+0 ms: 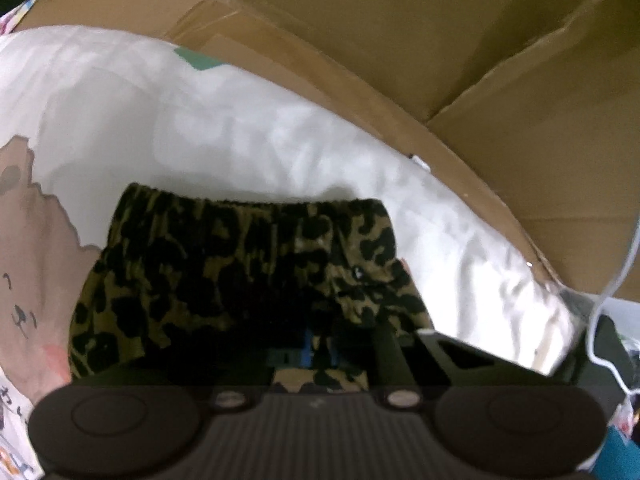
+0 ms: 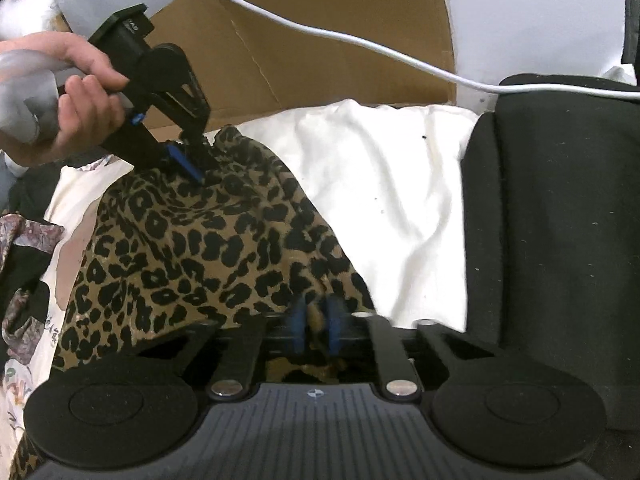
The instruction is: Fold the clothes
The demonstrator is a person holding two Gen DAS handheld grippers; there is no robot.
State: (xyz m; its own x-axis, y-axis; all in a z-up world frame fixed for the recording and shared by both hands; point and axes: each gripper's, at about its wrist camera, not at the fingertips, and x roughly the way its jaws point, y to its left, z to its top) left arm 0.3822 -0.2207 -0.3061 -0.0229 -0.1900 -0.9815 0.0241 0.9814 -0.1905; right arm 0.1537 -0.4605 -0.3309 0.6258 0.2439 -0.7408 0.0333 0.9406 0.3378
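Note:
A leopard-print garment [image 2: 200, 248] with an elastic waistband lies over white bedding [image 2: 380, 184]. In the left wrist view the same garment [image 1: 248, 272] fills the lower middle, its waistband straight across the top. My left gripper [image 1: 316, 348] is shut on the cloth near its blue pads. From the right wrist view that left gripper [image 2: 192, 164] pinches the garment's far corner, held by a hand [image 2: 76, 96]. My right gripper [image 2: 316, 322] is shut on the near edge, cloth bunched between its blue pads [image 2: 298, 324].
Brown cardboard [image 1: 400, 40] stands behind the bedding. A white cable [image 2: 360, 40] crosses above. A black cushion [image 2: 560, 240] rises at the right. Printed white cloth [image 1: 24, 240] and a dark patterned garment [image 2: 24, 248] lie at the left.

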